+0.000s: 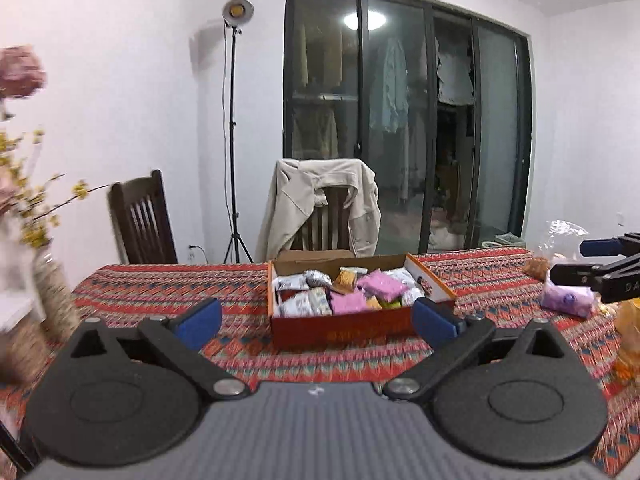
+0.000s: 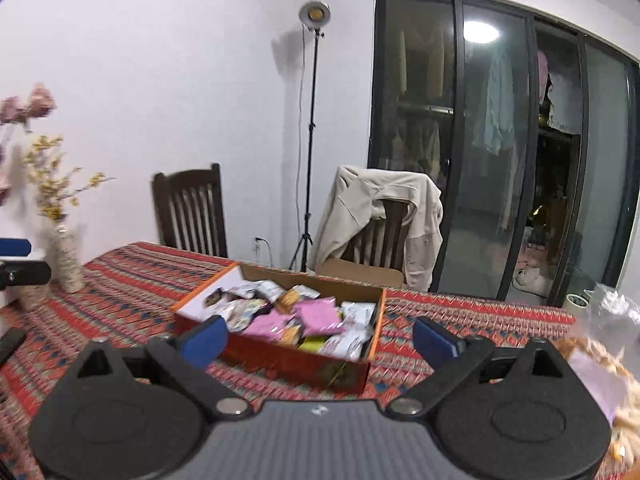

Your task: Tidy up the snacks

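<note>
Now: left gripper (image 1: pixel 316 316) and right gripper (image 2: pixel 320 336) wide open, empty, near side of snack box (image 1: pixel 344 330); purple packet (image 1: pixel 566 299) loose right of box, likely awaiting boxing.

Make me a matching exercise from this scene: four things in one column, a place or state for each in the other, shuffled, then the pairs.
1. cardboard box
2. beige jacket
3. vase
4. left gripper

A. draped over a chair back
B. open, holding nothing
C. full of snack packets
D. holds yellow flowers, at the table's edge

Pairs: 1-C, 2-A, 3-D, 4-B
</note>
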A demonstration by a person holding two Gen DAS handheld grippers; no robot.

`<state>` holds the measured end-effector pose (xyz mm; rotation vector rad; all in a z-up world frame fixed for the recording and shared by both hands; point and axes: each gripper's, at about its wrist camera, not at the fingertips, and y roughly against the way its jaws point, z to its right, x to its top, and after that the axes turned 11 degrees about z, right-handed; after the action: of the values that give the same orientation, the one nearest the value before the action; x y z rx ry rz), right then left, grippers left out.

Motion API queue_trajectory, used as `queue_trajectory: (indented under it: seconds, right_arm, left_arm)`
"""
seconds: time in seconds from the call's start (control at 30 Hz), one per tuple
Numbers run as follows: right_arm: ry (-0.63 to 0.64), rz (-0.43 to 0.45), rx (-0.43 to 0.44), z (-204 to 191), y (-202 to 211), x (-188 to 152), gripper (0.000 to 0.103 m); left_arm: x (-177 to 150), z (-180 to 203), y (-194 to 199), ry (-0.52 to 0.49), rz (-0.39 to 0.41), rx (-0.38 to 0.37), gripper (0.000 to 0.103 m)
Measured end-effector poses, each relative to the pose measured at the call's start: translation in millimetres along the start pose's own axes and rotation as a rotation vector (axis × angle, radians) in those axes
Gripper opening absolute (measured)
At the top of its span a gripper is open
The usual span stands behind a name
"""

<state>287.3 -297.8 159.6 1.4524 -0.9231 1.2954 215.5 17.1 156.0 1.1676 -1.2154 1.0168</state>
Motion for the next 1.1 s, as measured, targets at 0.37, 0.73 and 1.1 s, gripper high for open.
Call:
queue_trajectory:
  seconds: [0.37, 0.73, 1.1]
  right_arm:
    - [-0.037, 0.095, 0.048, -64.9, 152.4, -80.7, 0.103]
    - [-0.102, 0.08, -0.003, -114.8, 216.8, -179.6, 0.103]
    - [-0.043, 0.077, -0.018, -136.9, 206.7, -199.7, 0.103]
  left_arm:
    - [-90.6, 17.4, 147.3, 0.066, 0.061, 0.073, 0.103]
    - [-156.9, 31.9, 186.6, 0.067, 0.024, 0.15, 0.103]
    - [-166.6, 43.0, 187.5, 0.053, 0.011, 0.123, 0.103]
